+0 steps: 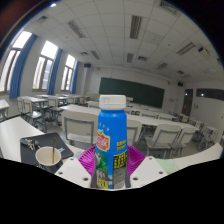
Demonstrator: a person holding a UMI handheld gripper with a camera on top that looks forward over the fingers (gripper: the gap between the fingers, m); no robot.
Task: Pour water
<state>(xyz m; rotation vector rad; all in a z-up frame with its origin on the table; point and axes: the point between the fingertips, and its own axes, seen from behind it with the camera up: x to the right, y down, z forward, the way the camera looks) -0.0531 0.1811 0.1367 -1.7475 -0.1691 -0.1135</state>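
Observation:
A blue plastic bottle [113, 140] with a white cap and a red-and-white label stands upright between my fingers, held above the desk. My gripper [110, 160] is shut on the bottle, with the magenta pads [90, 158] pressing on both its sides. A paper cup [47, 158] stands on a dark mat on the desk, to the left of and beyond my fingers. The bottle's lower end is hidden.
This is a classroom with rows of white desks [170, 130] and chairs beyond the bottle. A green blackboard [132, 92] hangs on the far wall. Windows [45, 68] line the left wall. The near white desk edge [190, 162] runs under my fingers.

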